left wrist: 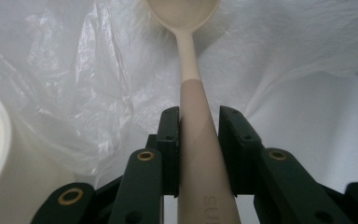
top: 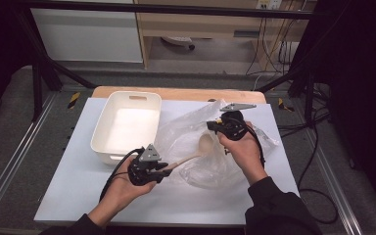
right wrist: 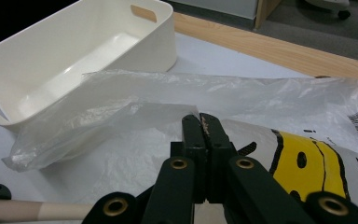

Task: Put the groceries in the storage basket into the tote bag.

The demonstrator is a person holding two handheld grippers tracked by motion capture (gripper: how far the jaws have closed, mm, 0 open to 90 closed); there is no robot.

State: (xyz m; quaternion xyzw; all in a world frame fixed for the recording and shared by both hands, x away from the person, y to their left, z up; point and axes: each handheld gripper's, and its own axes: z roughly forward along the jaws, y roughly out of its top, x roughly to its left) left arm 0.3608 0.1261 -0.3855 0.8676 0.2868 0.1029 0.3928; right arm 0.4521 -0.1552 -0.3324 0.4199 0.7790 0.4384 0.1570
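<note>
1. The desk (top: 78, 186) has a pale blue-white top, with a light wooden edge (top: 176, 93) along its far side.
2. Grey carpet floor (top: 10, 122) surrounds it.
3. A black metal frame (top: 39, 58) stands around the desk.
4. Behind it stand a white cabinet (top: 88, 34) and a light wooden shelf unit (top: 200, 24).
5. Black cables (top: 274, 49) hang at the right, and the corners lie dark.

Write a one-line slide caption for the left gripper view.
Left claw clamps a cream spoon by its handle, bowl pointing toward the clear plastic bag.
</note>
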